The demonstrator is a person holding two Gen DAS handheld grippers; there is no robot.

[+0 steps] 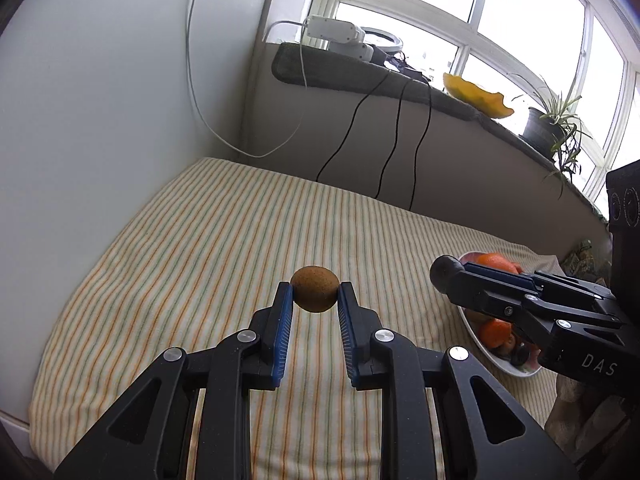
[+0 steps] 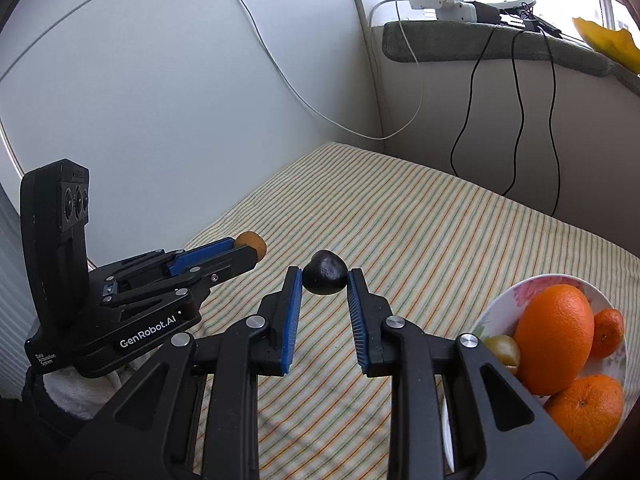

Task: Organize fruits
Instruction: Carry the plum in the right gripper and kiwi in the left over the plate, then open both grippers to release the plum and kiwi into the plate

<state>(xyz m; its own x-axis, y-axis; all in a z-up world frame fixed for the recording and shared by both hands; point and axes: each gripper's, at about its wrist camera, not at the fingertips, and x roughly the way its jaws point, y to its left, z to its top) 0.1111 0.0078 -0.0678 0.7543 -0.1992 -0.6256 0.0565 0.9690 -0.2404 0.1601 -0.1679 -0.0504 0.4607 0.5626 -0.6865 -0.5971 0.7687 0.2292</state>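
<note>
Above the striped cloth (image 1: 208, 240), the left gripper (image 1: 314, 289) clamps a brown kiwi (image 1: 314, 289) and the right gripper (image 2: 324, 272) clamps a dark plum (image 2: 324, 272), both fruits held clear of the flowered plate (image 2: 496, 308) of 3 oranges (image 2: 554, 338).

1. The cloth (image 1: 192, 248) carries thin orange and green stripes on cream.
2. The kiwi (image 1: 314, 289) above the cloth is speckled brown.
3. The plum (image 2: 325, 272) above the cloth is near-black.
4. The plate (image 2: 516, 292) at the cloth's edge is white with pink flowers.
5. Its oranges (image 2: 554, 340) are bright orange.
6. The gripper pads (image 1: 280, 332) are blue on black frames.
</note>
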